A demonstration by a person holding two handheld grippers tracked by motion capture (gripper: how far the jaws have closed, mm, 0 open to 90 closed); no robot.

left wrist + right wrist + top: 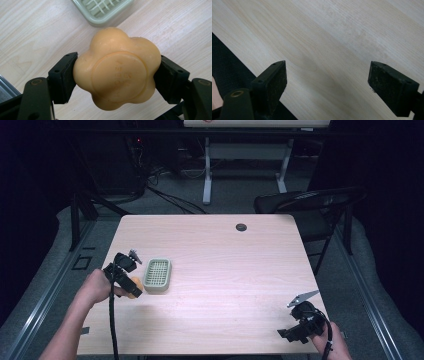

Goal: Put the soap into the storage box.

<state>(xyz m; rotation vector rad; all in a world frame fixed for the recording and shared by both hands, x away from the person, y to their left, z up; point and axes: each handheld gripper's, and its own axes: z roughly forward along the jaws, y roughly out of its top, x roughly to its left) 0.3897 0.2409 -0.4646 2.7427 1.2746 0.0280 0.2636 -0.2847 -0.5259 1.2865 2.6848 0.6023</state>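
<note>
Orange flower-shaped soap point(117, 71) sat pinched in the left gripper point(117, 75) by the table's point(240, 270) left edge, just beside the green soap dish point(157, 275); right gripper point(328, 82) hung spread wide near the front-right corner.

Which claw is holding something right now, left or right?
The left claw: its jaws clamp the orange flower-shaped soap beside the green soap dish. The right claw hangs open over bare table.

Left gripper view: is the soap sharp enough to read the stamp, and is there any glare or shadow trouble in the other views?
Left gripper view: the soap is sharp, its stamp faint and unreadable, no glare. High view: the table is evenly lit, its surroundings dark. Right gripper view: the jaws are slightly soft, a dim shadow lying on the wood between them.
</note>
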